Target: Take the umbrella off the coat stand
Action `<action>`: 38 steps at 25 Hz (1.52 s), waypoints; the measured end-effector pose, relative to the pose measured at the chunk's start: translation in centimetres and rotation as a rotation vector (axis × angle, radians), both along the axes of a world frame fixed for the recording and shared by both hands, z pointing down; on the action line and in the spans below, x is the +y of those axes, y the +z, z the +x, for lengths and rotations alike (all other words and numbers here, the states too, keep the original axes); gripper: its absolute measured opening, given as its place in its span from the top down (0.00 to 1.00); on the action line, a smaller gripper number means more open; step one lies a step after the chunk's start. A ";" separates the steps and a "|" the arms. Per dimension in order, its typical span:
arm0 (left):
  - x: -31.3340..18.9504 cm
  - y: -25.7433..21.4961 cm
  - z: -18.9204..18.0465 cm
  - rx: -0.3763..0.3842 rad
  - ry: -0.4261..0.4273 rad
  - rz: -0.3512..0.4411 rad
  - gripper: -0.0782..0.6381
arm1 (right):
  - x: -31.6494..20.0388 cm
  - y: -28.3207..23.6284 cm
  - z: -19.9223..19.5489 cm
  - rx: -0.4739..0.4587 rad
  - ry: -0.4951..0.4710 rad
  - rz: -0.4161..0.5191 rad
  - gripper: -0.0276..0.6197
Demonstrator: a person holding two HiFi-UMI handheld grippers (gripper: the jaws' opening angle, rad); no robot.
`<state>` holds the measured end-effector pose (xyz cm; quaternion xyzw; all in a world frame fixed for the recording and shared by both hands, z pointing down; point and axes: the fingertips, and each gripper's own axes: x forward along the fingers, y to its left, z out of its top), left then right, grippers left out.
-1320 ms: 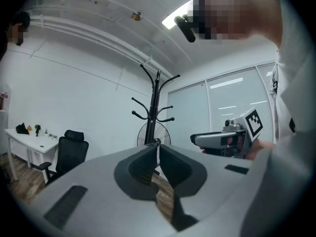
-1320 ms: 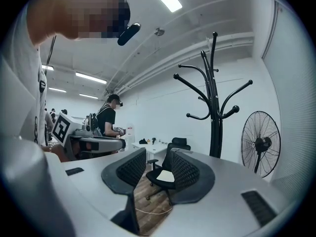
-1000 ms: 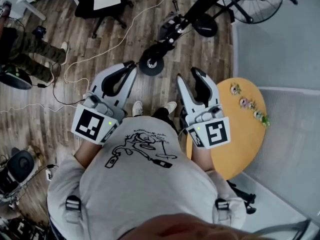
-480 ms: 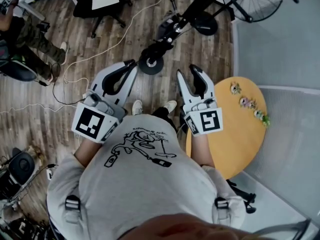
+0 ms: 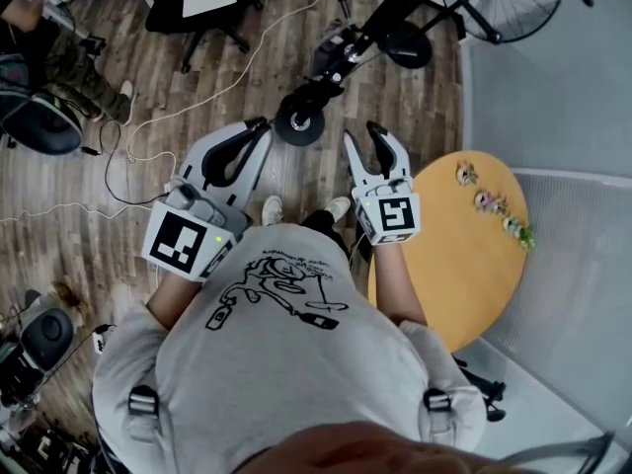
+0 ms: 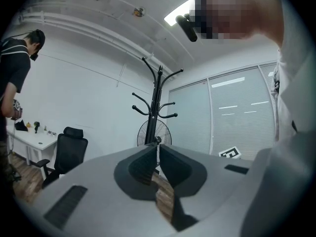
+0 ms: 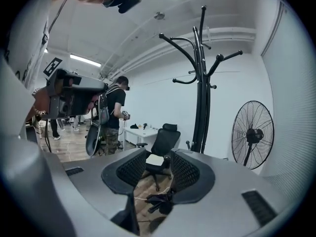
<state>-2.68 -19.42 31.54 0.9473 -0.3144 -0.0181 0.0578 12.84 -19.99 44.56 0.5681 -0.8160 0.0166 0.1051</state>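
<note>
The left gripper's point(image 6: 158, 149) fingers point(image 6: 142, 166) were drawn together to a thin slit with nothing held between them, and the tool pointed level across the room. The right gripper's point(image 7: 159, 161) fingers point(image 7: 186, 174) stood moderately apart and empty, with a black office chair point(image 7: 161, 141) showing through the gap from farther off.

Both tools were held out in front of the wearer's light grey printed T-shirt point(image 5: 281, 354). The left one was over the wooden floor point(image 5: 109, 245). The right one was just beside the edge of a round yellow surface point(image 5: 459, 265) that carried a short row of small flowers point(image 5: 491, 205).

Ahead of both, and clear of either pair of fingers, rose the black coat stand point(image 6: 158, 90), its curved hooks spreading near the top. In the right gripper view a slim dark length, apparently the umbrella point(image 7: 197, 112), hung close alongside the stand's pole. It seemed to be caught over an upper hook, though its details could not be made out.

A pedestal fan point(image 7: 253, 132) stood just to the right of the stand, before a wall of frosted glass panels. Loose cables point(image 5: 197, 97) trailed over the floor. Farther back, a person point(image 7: 115, 113) in a dark top stood beside a white surface point(image 6: 30, 140) set against the far wall.
</note>
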 end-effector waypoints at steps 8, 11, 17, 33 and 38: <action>0.1 0.3 0.0 -0.002 0.004 -0.011 0.86 | -1.7 4.2 1.3 -0.041 0.002 -0.048 0.69; 0.0 0.4 0.1 0.000 0.003 -0.018 0.86 | -2.5 5.9 1.9 -0.043 0.007 -0.063 0.69; 0.2 0.3 0.0 0.003 -0.002 -0.016 0.86 | -4.1 9.5 3.1 -0.028 0.016 -0.089 0.69; 0.0 0.6 1.1 -0.007 -0.006 -0.023 0.86 | -7.8 15.5 4.4 0.036 0.006 -0.148 0.68; 0.0 0.6 1.2 -0.010 -0.010 -0.023 0.86 | -8.8 17.1 4.5 0.030 0.022 -0.174 0.67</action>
